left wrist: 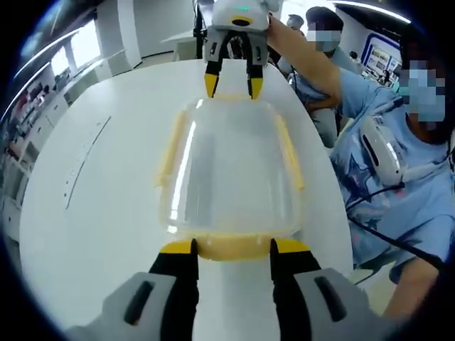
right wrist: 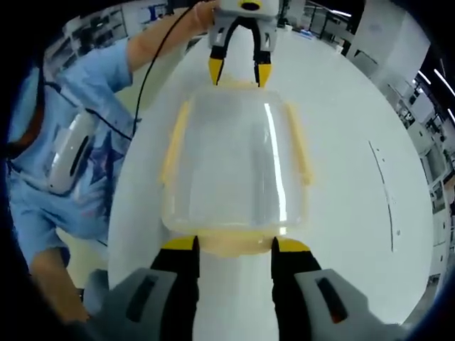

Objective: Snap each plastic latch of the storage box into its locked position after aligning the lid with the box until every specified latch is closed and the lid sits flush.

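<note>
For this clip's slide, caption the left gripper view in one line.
Left gripper and right gripper open at opposite end latches of a clear storage box on a white table.

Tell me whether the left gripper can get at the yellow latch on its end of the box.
Probably yes. The left gripper is open, its tips either side of the end latch with nothing between; the right gripper is at the far end of the box.

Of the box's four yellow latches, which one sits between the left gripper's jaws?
The end latch at the left gripper, unlike the two side latches and the far-end one.
</note>
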The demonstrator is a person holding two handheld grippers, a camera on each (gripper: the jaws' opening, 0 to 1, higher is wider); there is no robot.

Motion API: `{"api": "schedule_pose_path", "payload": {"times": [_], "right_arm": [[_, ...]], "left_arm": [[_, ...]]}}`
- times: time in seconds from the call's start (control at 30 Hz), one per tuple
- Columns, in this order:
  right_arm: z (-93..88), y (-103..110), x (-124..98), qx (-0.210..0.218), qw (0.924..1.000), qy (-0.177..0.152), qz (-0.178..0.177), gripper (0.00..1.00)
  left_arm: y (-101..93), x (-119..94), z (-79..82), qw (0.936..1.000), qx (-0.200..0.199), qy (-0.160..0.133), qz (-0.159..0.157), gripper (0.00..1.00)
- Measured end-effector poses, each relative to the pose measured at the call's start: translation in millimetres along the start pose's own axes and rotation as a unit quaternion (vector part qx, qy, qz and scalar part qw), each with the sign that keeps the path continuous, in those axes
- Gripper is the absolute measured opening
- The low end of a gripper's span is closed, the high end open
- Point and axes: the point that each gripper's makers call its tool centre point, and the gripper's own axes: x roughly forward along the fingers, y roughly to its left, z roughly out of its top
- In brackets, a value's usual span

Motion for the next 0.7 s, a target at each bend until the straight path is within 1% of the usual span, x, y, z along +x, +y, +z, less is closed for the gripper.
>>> {"api": "schedule_pose_path", "payload": {"times": [0.23, 0.27, 0.4, 0.5, 0.53, 0.6, 0.63, 0.67, 0.7], "right_arm": [[-0.1, -1.8, -0.5, 0.001, 1.0, -0.003, 0.001, 0.38], [-0.5, -1.3, 0.0, 0.001, 1.0, -0.001, 0.0, 0.38], [-2.0, -0.8, 0.7, 0.003, 1.0, -0.004, 0.003, 0.39], [-4.2, 0.3, 2.8, -0.009, 0.9998, -0.018, 0.0, 0.4], [-5.1, 1.0, 2.5, -0.009, 0.9998, -0.017, 0.002, 0.4], [-4.4, 0.3, 2.1, -0.01, 0.9995, -0.031, -0.001, 0.4], [-4.5, -0.5, 1.5, -0.006, 0.9994, -0.035, -0.001, 0.4], [-6.8, 0.1, 1.0, 0.004, 0.9986, -0.053, -0.006, 0.4], [-7.8, 0.5, 1.1, 0.004, 0.9985, -0.054, -0.006, 0.39]], "left_arm": [[1.0, 0.8, 0.5, 1.0, 0.0, -0.004, -0.003, 0.38], [0.1, 4.1, 0.4, 1.0, -0.002, 0.001, -0.006, 0.39], [-0.1, 3.9, 0.5, 0.9999, 0.002, 0.007, -0.006, 0.39], [0.7, 2.9, 0.4, 1.0, 0.003, 0.004, -0.006, 0.39], [0.7, 2.8, 0.4, 1.0, 0.003, 0.003, -0.006, 0.39], [1.0, 2.5, 0.3, 1.0, 0.001, 0.0, -0.006, 0.39], [1.1, 2.7, -0.2, 1.0, -0.003, -0.001, -0.006, 0.39], [1.5, 3.1, -1.1, 0.9999, -0.007, -0.002, -0.007, 0.39], [2.2, 3.4, -4.4, 0.9997, -0.021, -0.005, -0.01, 0.39]]}}
